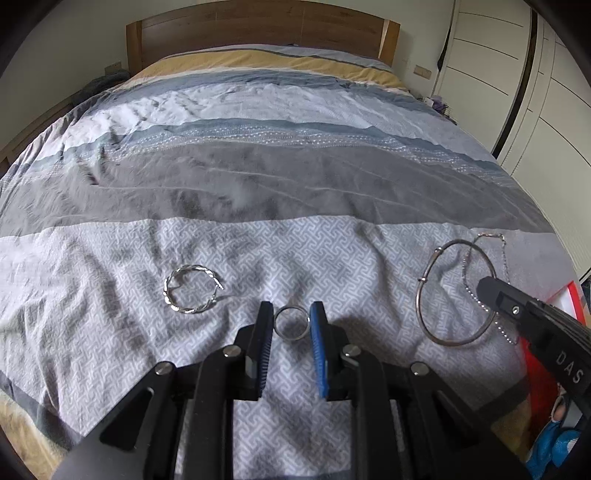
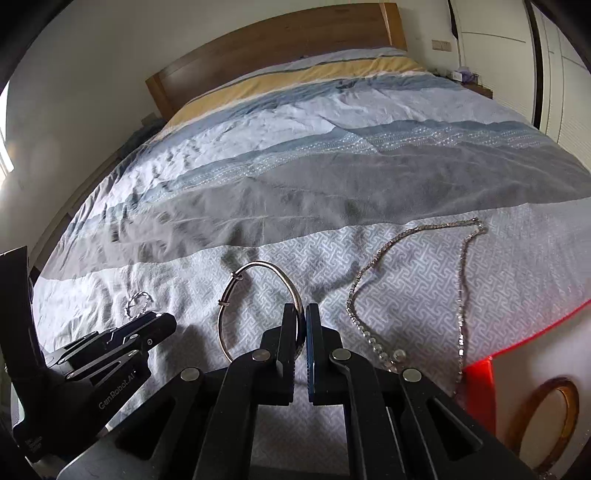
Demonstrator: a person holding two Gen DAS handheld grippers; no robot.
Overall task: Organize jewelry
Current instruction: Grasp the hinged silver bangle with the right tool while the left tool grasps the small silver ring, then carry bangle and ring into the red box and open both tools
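Observation:
A small silver ring (image 1: 291,322) lies on the bedspread between the fingers of my left gripper (image 1: 291,314), which stand on either side of it with small gaps. A twisted silver bracelet (image 1: 192,289) lies to its left, also in the right wrist view (image 2: 137,301). My right gripper (image 2: 301,314) is shut on the right side of a thin silver bangle (image 2: 236,295), which also shows in the left wrist view (image 1: 434,288). A sparkly chain necklace (image 2: 458,280) lies to the right of the bangle.
A red-edged box (image 2: 480,373) sits at the bed's right front corner, with a wooden-rimmed oval thing (image 2: 543,417) beside it. The striped bedspread (image 1: 295,177) stretches back to a wooden headboard (image 1: 258,26). White wardrobes (image 1: 517,74) stand on the right.

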